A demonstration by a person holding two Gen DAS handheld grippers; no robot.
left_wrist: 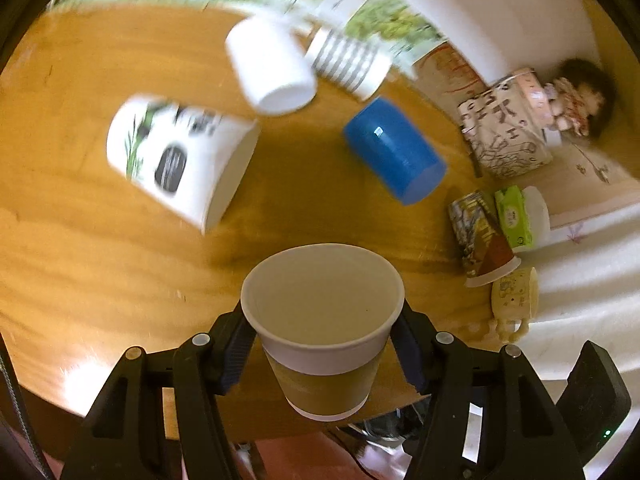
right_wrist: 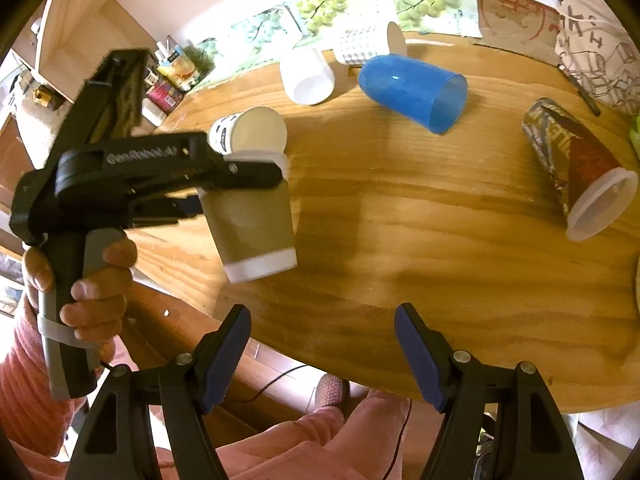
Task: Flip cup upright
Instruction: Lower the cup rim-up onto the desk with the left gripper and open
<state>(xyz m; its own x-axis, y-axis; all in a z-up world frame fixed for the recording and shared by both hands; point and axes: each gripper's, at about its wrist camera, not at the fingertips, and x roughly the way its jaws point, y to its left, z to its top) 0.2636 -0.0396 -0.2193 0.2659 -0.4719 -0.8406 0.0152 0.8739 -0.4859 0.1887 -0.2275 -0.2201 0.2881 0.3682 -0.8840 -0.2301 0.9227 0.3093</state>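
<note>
Clamped near the rim, the left gripper (left_wrist: pixel 322 344) holds a light, crushable paper cup (left_wrist: pixel 322 320), mouth up, above the near table (left_wrist: pixel 100 260) edge. Right gripper (right_wrist: pixel 322 356) hangs released, holding nothing.

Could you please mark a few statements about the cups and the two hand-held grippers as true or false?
1. The left hand-held gripper is shut on the brown paper cup. True.
2. The brown paper cup stands on the table. False: it is held in the air, mouth up, near the table's edge.
3. The right hand-held gripper holds the blue cup. False: its jaws are open and empty; the blue cup lies on its side on the table.
4. The patterned red cup lies on its side. True.
5. The blue cup is upright. False: it lies on its side.
</note>
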